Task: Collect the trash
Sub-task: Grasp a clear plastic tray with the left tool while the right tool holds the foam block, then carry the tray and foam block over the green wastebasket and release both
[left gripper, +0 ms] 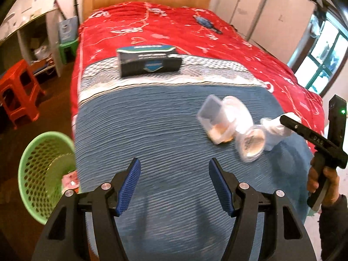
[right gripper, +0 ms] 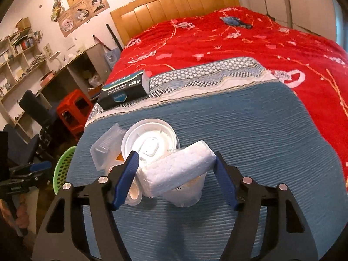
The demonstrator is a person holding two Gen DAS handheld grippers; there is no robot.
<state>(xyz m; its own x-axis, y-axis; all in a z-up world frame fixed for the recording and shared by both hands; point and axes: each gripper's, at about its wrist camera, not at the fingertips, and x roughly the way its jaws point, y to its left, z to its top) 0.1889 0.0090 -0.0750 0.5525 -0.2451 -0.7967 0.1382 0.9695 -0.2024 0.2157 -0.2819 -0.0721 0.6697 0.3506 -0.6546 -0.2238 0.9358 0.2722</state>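
The white foam block [right gripper: 176, 169] sits between the blue pads of your right claw [right gripper: 175, 173]: the left pad touches its near corner, while the right pad's contact is hard to judge, so I cannot tell whether you are gripping it. It lies tilted on top of a clear plastic cup [right gripper: 187, 193], with a white round lid [right gripper: 150, 143] just behind at 11 o'clock and a clear plastic clamshell [right gripper: 104, 148] touching that lid's left side. In the left wrist view the same trash cluster [left gripper: 230, 126] is blurred at 2 o'clock, resting on the blue striped blanket [left gripper: 152, 134] near the right edge of the bed.

Your left claw [left gripper: 173, 183] is spread wide and holds nothing, hovering over bare blanket near the foot of the bed. The green mesh basket [left gripper: 37, 174] stands on the floor at 9 o'clock, just beside the bed's left edge, with some scraps already inside.

Farther up, a dark box [left gripper: 149, 62] sits on the patterned band at 12 o'clock, well apart from the trash. Beyond it the red quilt [left gripper: 174, 28] runs to the wooden headboard [right gripper: 174, 2], bare except for a small blue object [left gripper: 206, 22] near the far right. An orange stool [left gripper: 18, 89] stands on the floor at 10 o'clock, well away from the basket.
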